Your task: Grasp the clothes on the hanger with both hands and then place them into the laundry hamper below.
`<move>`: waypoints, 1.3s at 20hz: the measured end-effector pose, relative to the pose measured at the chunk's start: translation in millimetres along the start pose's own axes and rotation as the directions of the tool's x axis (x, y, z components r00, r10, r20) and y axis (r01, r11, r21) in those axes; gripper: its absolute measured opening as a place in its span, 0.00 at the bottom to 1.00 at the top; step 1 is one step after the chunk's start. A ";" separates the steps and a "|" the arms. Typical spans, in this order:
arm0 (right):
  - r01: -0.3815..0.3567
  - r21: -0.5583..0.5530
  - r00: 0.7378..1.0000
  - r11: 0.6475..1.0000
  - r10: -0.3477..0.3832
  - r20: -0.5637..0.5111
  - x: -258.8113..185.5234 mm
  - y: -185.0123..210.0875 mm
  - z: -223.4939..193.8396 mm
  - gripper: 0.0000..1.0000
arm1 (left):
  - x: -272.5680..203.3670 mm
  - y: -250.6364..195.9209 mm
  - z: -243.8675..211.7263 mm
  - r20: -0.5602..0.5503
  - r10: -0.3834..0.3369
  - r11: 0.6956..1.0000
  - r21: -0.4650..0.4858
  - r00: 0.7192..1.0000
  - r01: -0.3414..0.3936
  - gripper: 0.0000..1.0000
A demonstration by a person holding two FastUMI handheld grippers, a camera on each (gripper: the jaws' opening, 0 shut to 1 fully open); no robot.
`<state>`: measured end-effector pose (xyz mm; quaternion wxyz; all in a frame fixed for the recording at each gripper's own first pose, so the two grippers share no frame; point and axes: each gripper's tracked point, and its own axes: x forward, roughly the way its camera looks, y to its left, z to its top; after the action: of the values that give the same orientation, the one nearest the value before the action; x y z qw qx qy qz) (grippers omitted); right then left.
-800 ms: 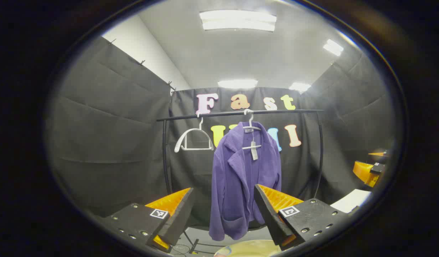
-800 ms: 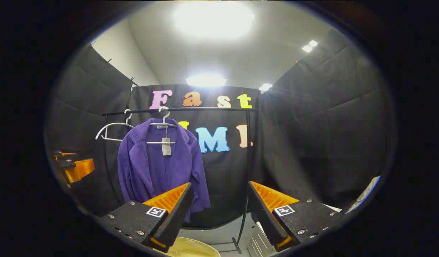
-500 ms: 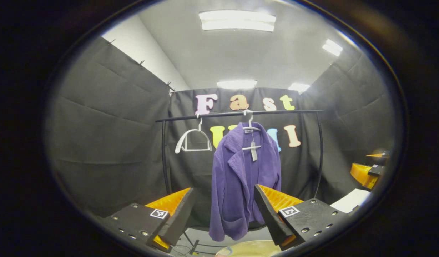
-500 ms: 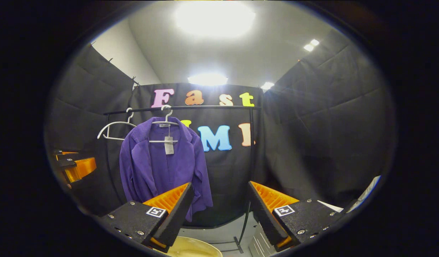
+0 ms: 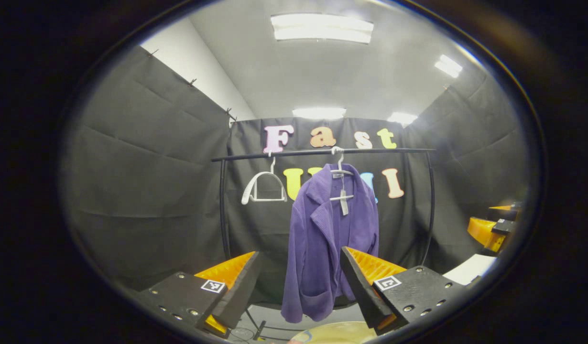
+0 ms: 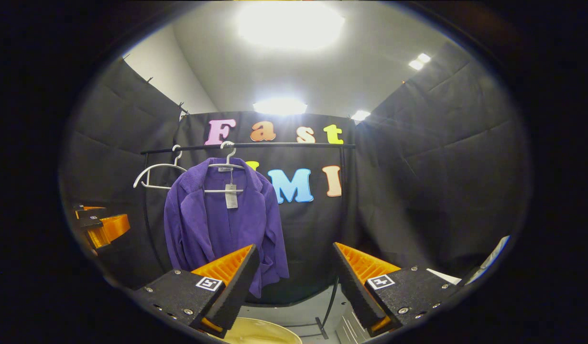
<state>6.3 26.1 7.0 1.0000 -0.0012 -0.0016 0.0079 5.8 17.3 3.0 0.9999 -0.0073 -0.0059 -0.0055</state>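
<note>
A purple jacket (image 5: 328,239) (image 6: 222,224) hangs on a white hanger (image 5: 341,168) (image 6: 228,165) from a black rail (image 5: 322,152) (image 6: 248,145). A paper tag (image 5: 343,205) (image 6: 231,197) dangles at its neck. My left gripper (image 5: 299,282) is open, well short of the jacket, whose lower half shows between its fingers. My right gripper (image 6: 294,277) is open too, with the jacket off to its left. Below, the cream rim of the hamper (image 5: 337,333) (image 6: 255,332) peeks in. The right gripper (image 5: 492,227) shows at the right edge of the left gripper view, the left gripper (image 6: 100,224) at the left edge of the right gripper view.
An empty white hanger (image 5: 264,186) (image 6: 157,174) hangs left of the jacket on the same rail. The rack's black posts (image 5: 223,210) (image 6: 339,215) stand at both ends, a foot (image 6: 318,327) on the grey floor. A white object (image 5: 468,268) (image 6: 490,258) lies at the right.
Both views have shifted slightly, so the jacket and rack sit a little further right in each; the jacket still hangs untouched and both grippers stay open.
</note>
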 end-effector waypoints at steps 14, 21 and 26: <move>-0.099 0.031 0.986 0.995 0.093 0.140 91.6 9.1 66.7 0.94 | 58.2 -24.0 48.4 0.042 0.054 0.998 -0.036 0.998 -0.052 1.00; -0.188 0.051 0.972 0.981 0.179 0.151 158.4 28.0 77.0 0.94 | 115.6 -46.9 56.0 0.045 0.082 0.995 -0.053 0.996 -0.079 1.00; -0.247 0.063 0.960 0.967 0.236 0.148 203.0 43.8 72.8 0.94 | 168.9 -62.0 38.2 0.006 0.102 0.993 -0.061 0.995 -0.102 1.00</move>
<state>208.4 73.3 80.3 0.9882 0.0396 -0.0708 0.1300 173.6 -46.0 44.1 0.9982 -0.0378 -0.0101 0.0454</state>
